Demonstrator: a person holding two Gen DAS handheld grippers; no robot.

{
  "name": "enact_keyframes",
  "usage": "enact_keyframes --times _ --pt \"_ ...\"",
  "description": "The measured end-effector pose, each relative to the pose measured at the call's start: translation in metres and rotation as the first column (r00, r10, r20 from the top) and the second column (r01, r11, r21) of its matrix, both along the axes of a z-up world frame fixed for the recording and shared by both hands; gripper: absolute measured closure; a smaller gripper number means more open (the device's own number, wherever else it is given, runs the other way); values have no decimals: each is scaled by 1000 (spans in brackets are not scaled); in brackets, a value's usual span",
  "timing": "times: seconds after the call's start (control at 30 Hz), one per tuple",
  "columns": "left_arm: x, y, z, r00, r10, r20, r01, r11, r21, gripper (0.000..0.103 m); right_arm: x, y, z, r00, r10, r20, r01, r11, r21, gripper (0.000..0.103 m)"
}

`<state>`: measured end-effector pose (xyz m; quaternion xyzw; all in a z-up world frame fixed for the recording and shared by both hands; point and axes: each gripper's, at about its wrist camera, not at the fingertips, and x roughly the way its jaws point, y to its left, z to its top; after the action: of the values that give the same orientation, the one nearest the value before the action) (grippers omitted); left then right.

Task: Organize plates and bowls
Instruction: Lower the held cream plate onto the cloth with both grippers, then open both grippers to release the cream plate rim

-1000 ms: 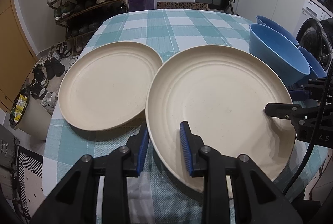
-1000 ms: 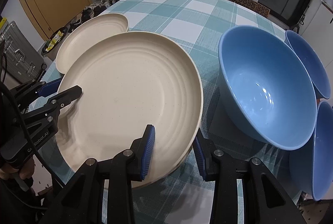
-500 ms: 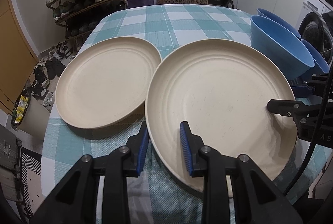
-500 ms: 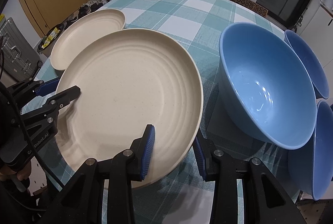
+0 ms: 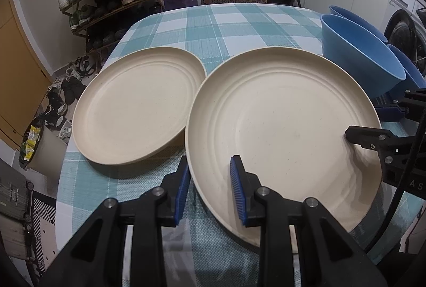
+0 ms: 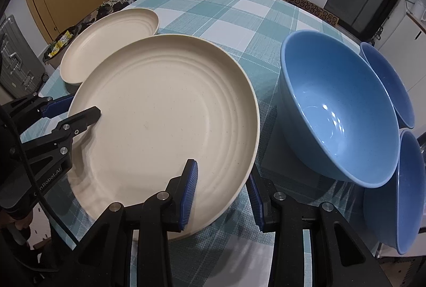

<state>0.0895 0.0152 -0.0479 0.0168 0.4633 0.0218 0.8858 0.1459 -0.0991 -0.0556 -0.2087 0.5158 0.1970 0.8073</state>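
Both claws pinch one cream plate, lifted off the checked surface.

The left claw [image 5: 210,191] grips the near plate [image 5: 282,132] at its left rim, one pad above and one below; the right claw [image 6: 222,196] grips the opposite rim the same way. The plate tilts, its edge overlapping the second plate [image 5: 133,105], which lies flat on the surface [image 5: 226,25]. Three blue bowls [image 6: 338,105] stand to the right, the large one nearest the held plate.
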Motion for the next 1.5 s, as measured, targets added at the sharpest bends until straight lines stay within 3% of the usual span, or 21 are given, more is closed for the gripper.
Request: enact_keyframes --times 0.37,0.77,1.33,1.5 --pt "1 0 -2 1000 -1 -3 1 1000 -7 75 -6 5 -5 999 3 41 0 998 -64 66" --pt "-1 0 -3 1000 -6 -4 6 1000 -3 75 -6 4 -5 999 0 45 3 998 -65 65" --pt "1 11 -1 1000 0 -2 -1 995 -102 69 -14 5 -13 997 -34 75 34 999 -9 45" --pt "-1 13 2 1000 1 18 1 992 -124 63 -19 8 -16 995 -8 95 7 1000 10 30"
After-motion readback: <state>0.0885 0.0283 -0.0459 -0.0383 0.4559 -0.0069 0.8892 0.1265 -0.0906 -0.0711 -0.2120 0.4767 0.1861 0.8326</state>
